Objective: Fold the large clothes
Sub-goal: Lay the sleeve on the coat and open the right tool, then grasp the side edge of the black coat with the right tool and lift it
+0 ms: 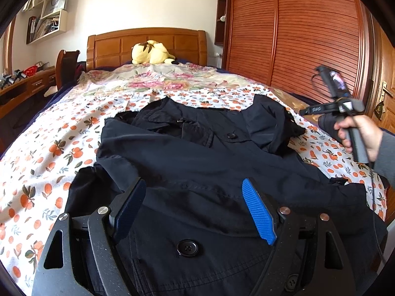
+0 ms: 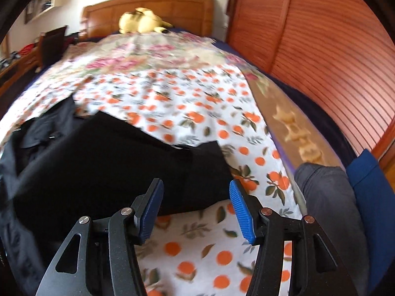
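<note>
Black coat (image 1: 197,153) spread flat across the bed, collar end toward the headboard (image 1: 148,46), hem end nearest the cam. Fabric's matte, a bit rumpled; big black buttons down the front, one right by the left gripper (image 1: 195,197). Far sleeve is folded back over the chest in a bunched lump; near-left edge is creased w/ a fold. Left gripper hangs over the lower front, jaws wide apart, nothing between the blue pads, no grip. Right gripper (image 2: 196,202) off the coat's right edge, over the sheet, jaws parted & empty too; right view is blurred. A hand (image 1: 350,133) holds its handle.

Under it all: white sheet w/ orange fruit print (image 1: 49,148), pink floral cloth (image 1: 153,81) further up. Yellow plush toy (image 1: 150,51) sits at the headboard. Slatted wooden wardrobe (image 1: 308,37) on the right, desk (image 1: 24,86) & wall shelves (image 1: 49,12) left.
</note>
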The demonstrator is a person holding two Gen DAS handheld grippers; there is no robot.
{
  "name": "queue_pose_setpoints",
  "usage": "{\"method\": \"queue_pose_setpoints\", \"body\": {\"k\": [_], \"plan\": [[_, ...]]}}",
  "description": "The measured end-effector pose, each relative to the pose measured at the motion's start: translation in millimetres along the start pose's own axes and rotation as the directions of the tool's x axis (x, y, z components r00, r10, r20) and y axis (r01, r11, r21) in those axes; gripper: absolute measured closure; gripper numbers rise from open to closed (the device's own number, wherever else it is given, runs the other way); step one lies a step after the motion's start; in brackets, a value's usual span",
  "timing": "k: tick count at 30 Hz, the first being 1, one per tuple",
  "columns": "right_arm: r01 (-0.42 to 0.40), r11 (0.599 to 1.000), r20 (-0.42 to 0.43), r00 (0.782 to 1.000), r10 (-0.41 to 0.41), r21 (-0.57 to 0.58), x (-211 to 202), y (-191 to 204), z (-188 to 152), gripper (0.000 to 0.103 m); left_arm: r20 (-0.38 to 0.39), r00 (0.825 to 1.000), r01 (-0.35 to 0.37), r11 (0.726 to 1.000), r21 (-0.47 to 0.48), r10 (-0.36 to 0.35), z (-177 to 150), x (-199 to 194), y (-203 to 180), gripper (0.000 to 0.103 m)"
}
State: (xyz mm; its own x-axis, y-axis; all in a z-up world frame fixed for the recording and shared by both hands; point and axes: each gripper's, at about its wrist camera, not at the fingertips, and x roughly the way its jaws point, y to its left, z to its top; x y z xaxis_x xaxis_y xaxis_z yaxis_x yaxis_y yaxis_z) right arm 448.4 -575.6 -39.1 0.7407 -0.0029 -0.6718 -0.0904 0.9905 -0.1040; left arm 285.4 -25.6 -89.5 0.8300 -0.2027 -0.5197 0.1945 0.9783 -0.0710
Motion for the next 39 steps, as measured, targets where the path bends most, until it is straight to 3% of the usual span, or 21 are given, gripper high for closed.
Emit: {"method": "queue_pose_setpoints", "body": {"k": [8, 13, 16, 17, 18, 19, 20, 22, 27, 32, 39], "plan": [[-0.038, 0.994, -0.098, 0.994, 0.048, 0.101, 43, -3, 6, 0.045, 0.039, 0.998, -0.047, 0.998, 0.041, 0.046, 0, -3, 0, 0.022], [-0.001, 0.999, -0.193, 0.981, 0.011, 0.049, 66, 13, 1, 0.042, 0.024, 0.999, -0.038, 0.999, 0.037, 0.037, -1, -2, 1, 0.022], [0.006, 1.0, -0.191, 0.982, -0.005, 0.008, 68, 19, -2, 0.043, 0.021, 0.999, -0.031, 0.999, 0.031, 0.031, -1, -2, 2, 0.022], [0.005, 1.0, -0.183, 0.983, -0.006, -0.01, 67, 21, -2, 0.045, 0.021, 0.999, -0.03, 0.999, 0.028, 0.03, -1, -2, 2, 0.022], [-0.01, 0.999, -0.177, 0.984, 0.004, -0.033, 64, 25, -3, 0.059, 0.019, 1.0, -0.025, 0.999, 0.024, 0.024, -1, -2, 3, 0.022], [-0.027, 0.998, -0.179, 0.984, 0.016, -0.06, 62, 29, -4, 0.081, 0.018, 1.0, -0.023, 0.999, 0.023, 0.023, -1, -2, 2, 0.022], [-0.028, 0.995, -0.177, 0.984, 0.011, -0.095, 58, 34, -6, 0.084, 0.017, 1.0, -0.022, 0.999, 0.023, 0.022, -1, -3, 3, 0.022], [-0.033, 0.991, -0.155, 0.988, 0.012, -0.133, 45, 39, -11, 0.094, 0.015, 1.0, -0.023, 0.999, 0.023, 0.023, -1, -5, 4, 0.022], [-0.058, 0.986, 0.009, 0.998, 0.06, -0.154, -20, 45, -10, 0.095, 0.012, 1.0, -0.008, 1.0, 0.015, 0.008, 0, -16, 7, 0.022], [-0.107, 0.975, 0.135, 0.982, 0.135, -0.197, -92, 57, -15, 0.095, 0.037, 0.999, -0.005, 0.999, 0.032, 0.004, 0, -33, 8, 0.022], [-0.165, 0.945, 0.258, 0.936, 0.241, -0.282, -193, 85, -34, 0.095, 0.06, 0.998, -0.027, 0.999, 0.033, 0.025, -2, -53, 22, 0.022]]}}
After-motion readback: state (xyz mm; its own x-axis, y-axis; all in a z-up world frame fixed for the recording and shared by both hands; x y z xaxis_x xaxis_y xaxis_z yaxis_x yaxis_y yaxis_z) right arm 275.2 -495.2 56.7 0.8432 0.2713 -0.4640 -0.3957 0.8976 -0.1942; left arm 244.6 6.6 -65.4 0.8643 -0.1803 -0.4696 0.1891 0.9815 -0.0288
